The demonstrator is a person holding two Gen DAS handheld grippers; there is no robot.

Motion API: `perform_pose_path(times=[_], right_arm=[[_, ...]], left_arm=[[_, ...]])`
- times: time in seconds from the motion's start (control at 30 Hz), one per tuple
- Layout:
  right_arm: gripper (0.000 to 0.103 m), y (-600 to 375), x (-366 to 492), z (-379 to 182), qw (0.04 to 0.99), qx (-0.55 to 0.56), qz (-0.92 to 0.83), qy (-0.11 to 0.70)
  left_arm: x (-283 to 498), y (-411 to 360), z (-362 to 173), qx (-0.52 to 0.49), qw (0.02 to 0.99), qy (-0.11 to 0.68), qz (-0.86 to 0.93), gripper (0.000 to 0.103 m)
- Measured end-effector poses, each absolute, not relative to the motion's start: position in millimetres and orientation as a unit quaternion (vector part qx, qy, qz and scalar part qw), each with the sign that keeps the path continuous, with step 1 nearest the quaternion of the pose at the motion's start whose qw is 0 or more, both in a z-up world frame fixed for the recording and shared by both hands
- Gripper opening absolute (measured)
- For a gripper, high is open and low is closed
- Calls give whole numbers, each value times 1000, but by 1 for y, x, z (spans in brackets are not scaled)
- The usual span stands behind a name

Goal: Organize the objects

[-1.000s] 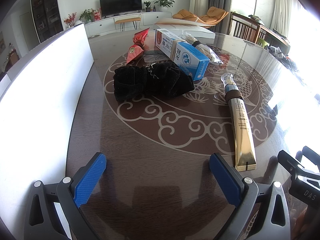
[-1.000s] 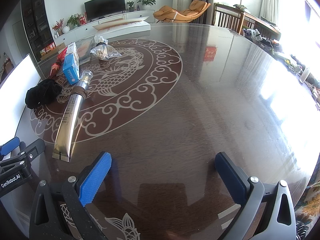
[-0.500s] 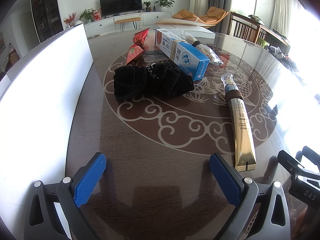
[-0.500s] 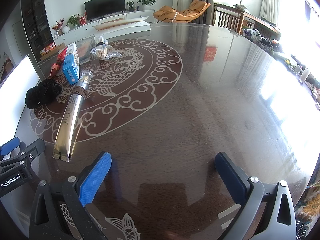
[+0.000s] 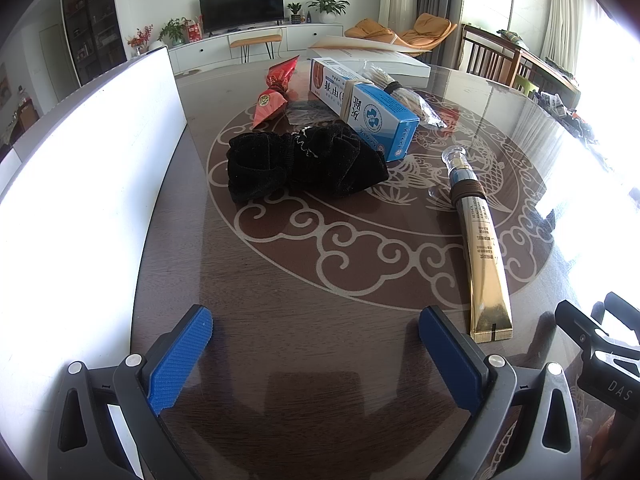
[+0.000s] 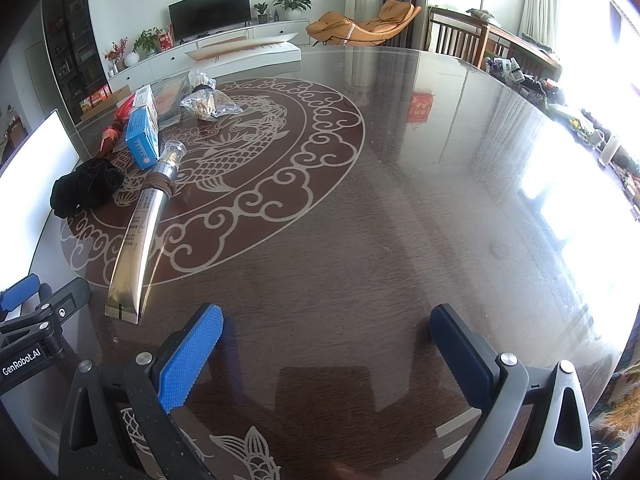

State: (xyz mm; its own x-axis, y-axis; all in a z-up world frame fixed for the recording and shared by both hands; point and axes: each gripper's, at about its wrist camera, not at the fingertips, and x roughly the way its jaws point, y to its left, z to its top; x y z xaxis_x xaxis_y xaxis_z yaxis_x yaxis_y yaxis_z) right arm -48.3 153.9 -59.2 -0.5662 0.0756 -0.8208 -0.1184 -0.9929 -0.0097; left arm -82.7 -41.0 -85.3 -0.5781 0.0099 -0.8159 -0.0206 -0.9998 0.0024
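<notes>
Gold tube: the gold tube lies flat on the glass table at the right of the left wrist view; in the right wrist view it sits at the lower left.
Long axis: it runs away from the cameras, with the flat crimped end nearest the grippers and the clear cap pointing up the frame toward the blue box.
Which way from the grippers: the crimped end is just beside the right fingertip of the left gripper, slightly up and right of it. From the right gripper it lies to the left, further off.
Nearer hand: the left, by my judgement; a small turn to the right would line its gap up across the tube.
Left gripper: spread wide, nothing between the blue pads, low over bare table.
Right gripper: also spread wide and holding nothing, facing the bare middle of the table.
Other things: a black cloth is bunched at the centre of the left wrist view, touching the near end of the blue box. A red packet lies up and left of the box, and a clear bag of sticks lies to its right.
Container: a white bin wall fills the left side of the left wrist view. Its inside is hidden, so I cannot tell what it holds.
Task so far: every item seen lies on the table, so sorting looks barely begun.
</notes>
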Motion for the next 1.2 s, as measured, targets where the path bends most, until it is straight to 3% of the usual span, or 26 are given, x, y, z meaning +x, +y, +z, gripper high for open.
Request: perform_pose_path(times=[0.57,0.7,0.87,0.97,1.03,1.13,1.2], right_arm=[[103,154,-48,-59,54,-462,885,23],[103,153,-47,-59,46,-463,885,21],[103,150,-54,-50,-43,-463,880,95],[103,117,-79,-47,-91,-479,871,57],[98,91,-99,-48,-128,-488,863,30],[75,57,-115,-53,-149,-484,861,-41],[43,55,-116,-55,-137,-473,869,-59]], left_arm=[[-84,-41,-84,-477,15,9,879,103],[-61,-48,-78,-493,11,-43,869,103],[-29,-40,-66,-477,25,-24,878,103],[-11,-32,-54,-446,27,10,894,103],[-1,-29,-47,-430,28,23,902,103],[5,-25,-45,-432,42,33,900,103],[6,-23,-47,-442,58,29,895,103]])
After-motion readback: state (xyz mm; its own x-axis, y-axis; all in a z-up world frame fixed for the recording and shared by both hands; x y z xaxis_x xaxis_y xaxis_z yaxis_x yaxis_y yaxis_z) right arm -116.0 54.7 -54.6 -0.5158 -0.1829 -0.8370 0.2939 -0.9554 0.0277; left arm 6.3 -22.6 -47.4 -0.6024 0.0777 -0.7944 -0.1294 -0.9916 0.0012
